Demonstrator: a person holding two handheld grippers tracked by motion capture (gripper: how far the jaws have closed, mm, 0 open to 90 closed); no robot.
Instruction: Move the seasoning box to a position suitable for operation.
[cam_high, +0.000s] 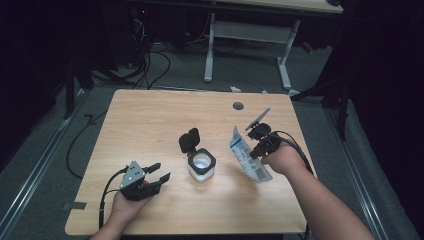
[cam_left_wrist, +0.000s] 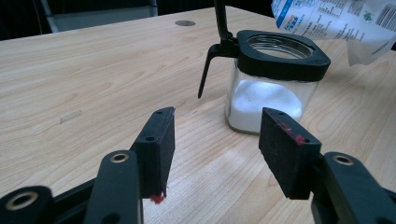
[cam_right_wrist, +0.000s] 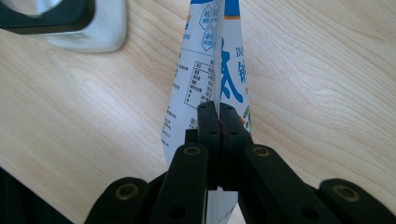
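Observation:
A square glass jar (cam_high: 202, 166) (cam_left_wrist: 264, 91) (cam_right_wrist: 70, 23) with a black collar stands mid-table, white powder in its bottom, its black flip lid (cam_high: 189, 140) standing up. To its right my right gripper (cam_high: 256, 150) (cam_right_wrist: 219, 116) is shut on a white and blue printed bag (cam_high: 247, 157) (cam_right_wrist: 210, 79) (cam_left_wrist: 336, 21), which hangs above the table. My left gripper (cam_high: 159, 172) (cam_left_wrist: 219, 149) rests low at the front left, open, its jaws pointing at the jar with nothing between them.
The wooden table (cam_high: 150, 120) has a round cable hole (cam_high: 238, 106) near its far edge. A white desk frame (cam_high: 250, 45) and loose cables (cam_high: 150, 65) stand on the floor beyond.

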